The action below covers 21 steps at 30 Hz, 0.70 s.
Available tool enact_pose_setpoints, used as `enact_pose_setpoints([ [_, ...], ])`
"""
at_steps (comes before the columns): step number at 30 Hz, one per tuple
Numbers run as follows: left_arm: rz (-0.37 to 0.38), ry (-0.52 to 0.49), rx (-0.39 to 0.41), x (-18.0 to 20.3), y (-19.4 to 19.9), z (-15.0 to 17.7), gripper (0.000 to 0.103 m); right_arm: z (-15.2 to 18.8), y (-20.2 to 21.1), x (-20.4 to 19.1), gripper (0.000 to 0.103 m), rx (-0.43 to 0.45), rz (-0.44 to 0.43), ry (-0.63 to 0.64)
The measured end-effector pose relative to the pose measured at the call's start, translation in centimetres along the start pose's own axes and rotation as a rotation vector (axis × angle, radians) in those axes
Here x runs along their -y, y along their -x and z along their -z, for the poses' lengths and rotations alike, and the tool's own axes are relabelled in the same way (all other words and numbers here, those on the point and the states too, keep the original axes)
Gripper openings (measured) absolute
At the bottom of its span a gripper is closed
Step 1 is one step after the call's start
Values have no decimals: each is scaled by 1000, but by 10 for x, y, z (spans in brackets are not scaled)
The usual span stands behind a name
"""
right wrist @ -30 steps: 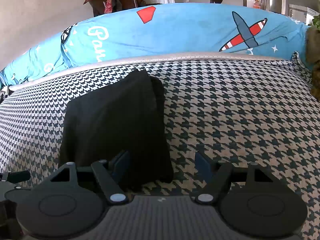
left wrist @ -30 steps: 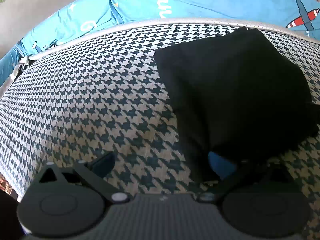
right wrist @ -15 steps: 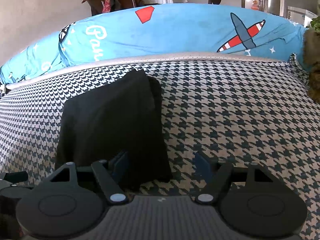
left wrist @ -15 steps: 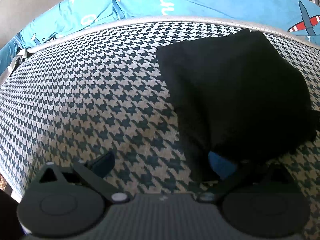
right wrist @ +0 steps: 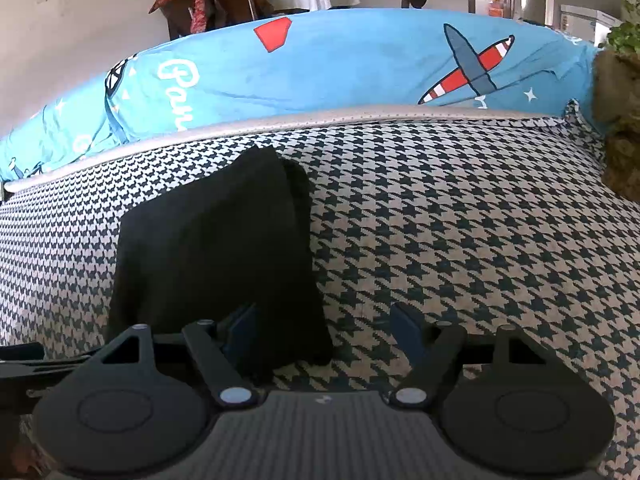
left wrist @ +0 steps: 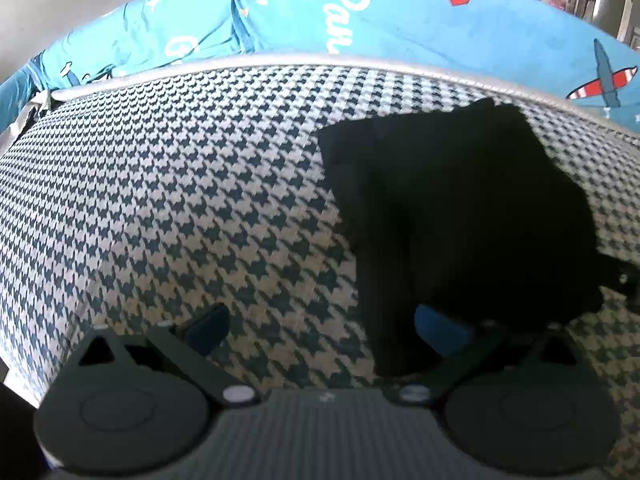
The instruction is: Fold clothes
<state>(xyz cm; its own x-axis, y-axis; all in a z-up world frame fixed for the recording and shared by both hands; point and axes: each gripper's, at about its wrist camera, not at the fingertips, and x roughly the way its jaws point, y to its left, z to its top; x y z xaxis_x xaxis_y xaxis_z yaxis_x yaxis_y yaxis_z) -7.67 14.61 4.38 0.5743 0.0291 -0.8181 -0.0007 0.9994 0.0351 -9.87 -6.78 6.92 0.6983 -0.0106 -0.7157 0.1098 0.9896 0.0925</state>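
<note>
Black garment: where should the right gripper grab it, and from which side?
Probably the near right corner of the black garment, coming in low from the front edge. The bundle is folded and lies flat on the houndstooth cover, and its stacked layers end at that corner, just ahead of the open right gripper. One finger already overlaps that near edge.

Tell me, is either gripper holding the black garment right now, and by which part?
Neither. Both the left gripper and the right gripper are open; the folded black garment lies on the houndstooth cover, its near corners beside one finger each.
</note>
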Motion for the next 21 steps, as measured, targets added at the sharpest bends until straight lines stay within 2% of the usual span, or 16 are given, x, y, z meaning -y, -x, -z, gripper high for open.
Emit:
enact_pose_setpoints([
  [12,68,-13,37,7,21,-7,103,-2,2,2,73,-13,25,-34],
  [21,69,-1,35,7,23,-7,103,-2,3,1,73,-14,25,-33],
])
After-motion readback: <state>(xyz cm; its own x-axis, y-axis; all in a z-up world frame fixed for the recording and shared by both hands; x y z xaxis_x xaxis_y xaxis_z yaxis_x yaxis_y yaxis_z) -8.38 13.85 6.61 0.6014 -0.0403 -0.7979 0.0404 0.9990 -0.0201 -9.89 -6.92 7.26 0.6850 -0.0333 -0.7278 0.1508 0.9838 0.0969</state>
